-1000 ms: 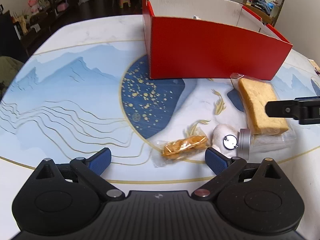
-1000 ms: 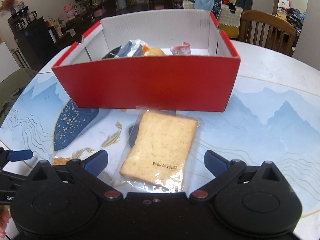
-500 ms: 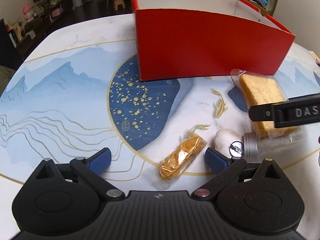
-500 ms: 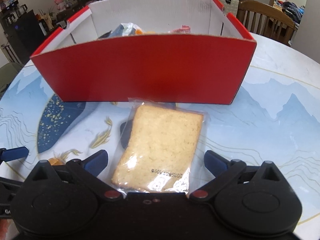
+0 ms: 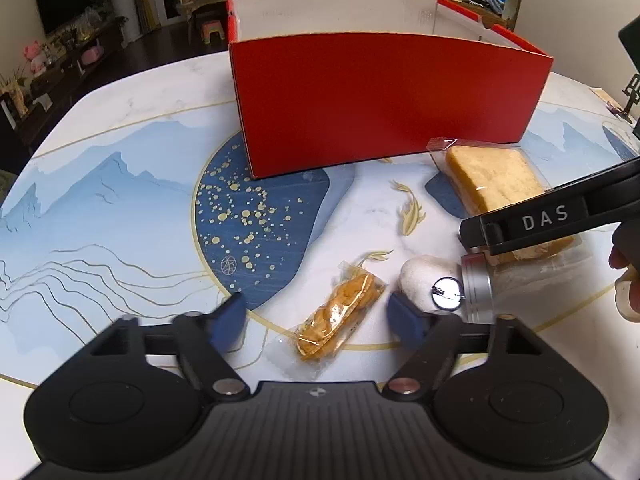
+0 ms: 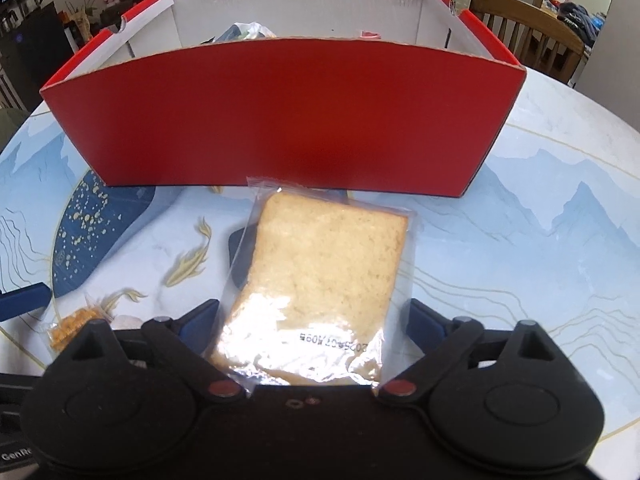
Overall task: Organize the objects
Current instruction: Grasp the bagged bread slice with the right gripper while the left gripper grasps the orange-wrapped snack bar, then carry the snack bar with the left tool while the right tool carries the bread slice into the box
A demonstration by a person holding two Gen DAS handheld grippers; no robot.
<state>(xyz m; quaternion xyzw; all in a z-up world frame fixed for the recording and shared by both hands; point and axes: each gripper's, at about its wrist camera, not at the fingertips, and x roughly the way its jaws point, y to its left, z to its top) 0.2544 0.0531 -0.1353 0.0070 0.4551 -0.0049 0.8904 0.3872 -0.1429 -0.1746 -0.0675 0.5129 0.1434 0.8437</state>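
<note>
A red cardboard box (image 5: 384,104) (image 6: 280,116) stands on the table and holds several packets. A wrapped bread slice (image 6: 324,284) (image 5: 492,184) lies in front of it. My right gripper (image 6: 312,320) is open, with a finger on each side of the slice's near end. A small wrapped orange snack (image 5: 340,316) lies between the fingers of my open left gripper (image 5: 316,320). A white lump (image 5: 424,280) and a silver metal cylinder (image 5: 472,292) lie just right of the snack.
The round table (image 5: 120,184) has a blue mountain and goldfish print. A wooden chair (image 6: 528,36) stands behind the table at the right. The right gripper's black body (image 5: 552,216) reaches over the bread in the left wrist view.
Both grippers have moved forward and lower. The snack now lies between the left fingers and the bread's near end between the right fingers. The left fingers have narrowed somewhat.
</note>
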